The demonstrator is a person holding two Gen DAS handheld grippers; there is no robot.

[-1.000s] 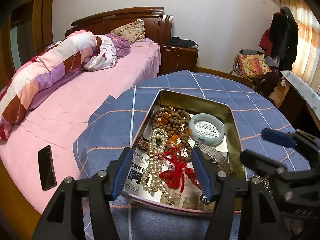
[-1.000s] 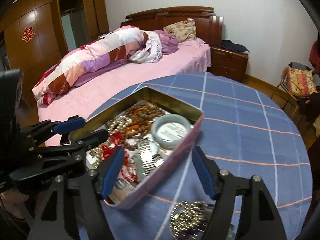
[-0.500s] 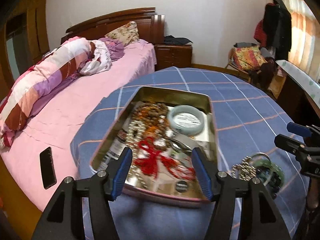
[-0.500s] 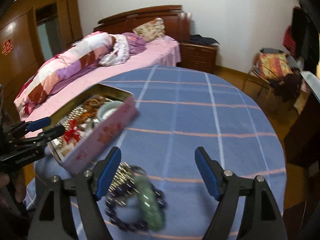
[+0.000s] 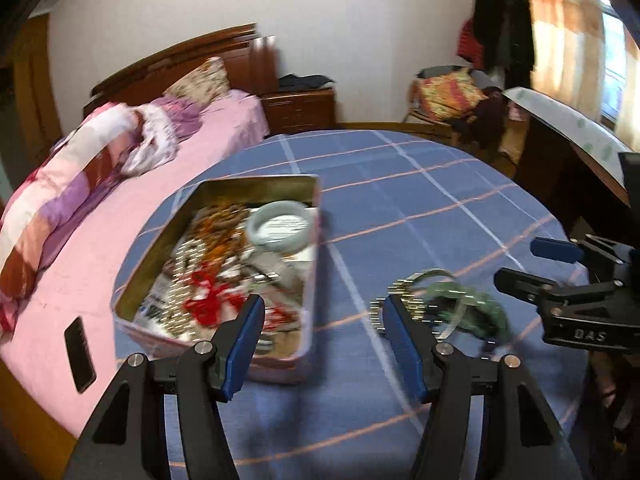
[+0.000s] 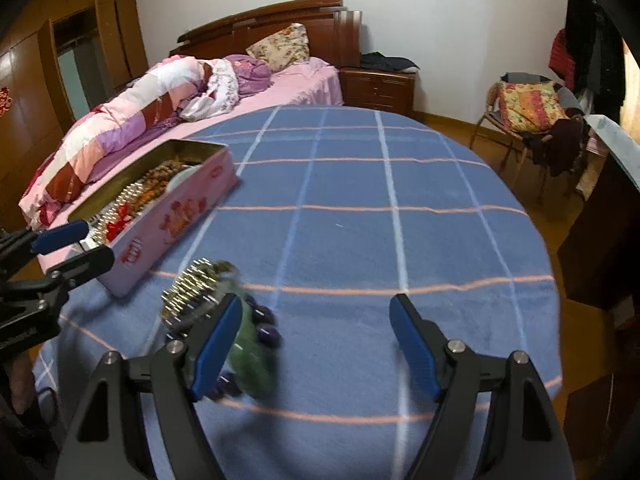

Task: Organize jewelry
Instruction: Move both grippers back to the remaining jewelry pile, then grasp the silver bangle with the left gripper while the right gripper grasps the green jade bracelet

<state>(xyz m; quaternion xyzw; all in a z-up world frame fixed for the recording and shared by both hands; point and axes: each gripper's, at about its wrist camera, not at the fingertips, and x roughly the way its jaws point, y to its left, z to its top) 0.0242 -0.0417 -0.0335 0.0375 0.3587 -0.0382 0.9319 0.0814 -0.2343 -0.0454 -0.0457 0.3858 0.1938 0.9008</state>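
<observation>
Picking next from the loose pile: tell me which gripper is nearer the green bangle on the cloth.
Right gripper: the green bangle lies at its left finger. The left gripper is beside the pile, toward the tin.

Soft daylight from the window (image 5: pixel 612 60); motion blur, fisheye bending at edges.

Bed (image 6: pixel 304 80): upper left of both views, pink sheet, dark wooden headboard.
Rolled quilt (image 6: pixel 132 120): pink, white, purple and brown blocks, lying lengthwise on the bed.
Floral pillow (image 6: pixel 280 46): against the headboard.
Nightstand (image 6: pixel 378 86): wooden, right of the bed, dark clothing on top.
Chair (image 6: pixel 528 120): right side of the frame, patchwork cushion and dark clothes on it.
Hanging coats (image 5: pixel 504 28): upper right, beside a sunlit curtain (image 5: pixel 568 36).
Phone (image 5: pixel 80 354): black, lower left of the left view, on the sheet.
Wardrobe (image 6: pixel 28 92): wooden, far left.
</observation>
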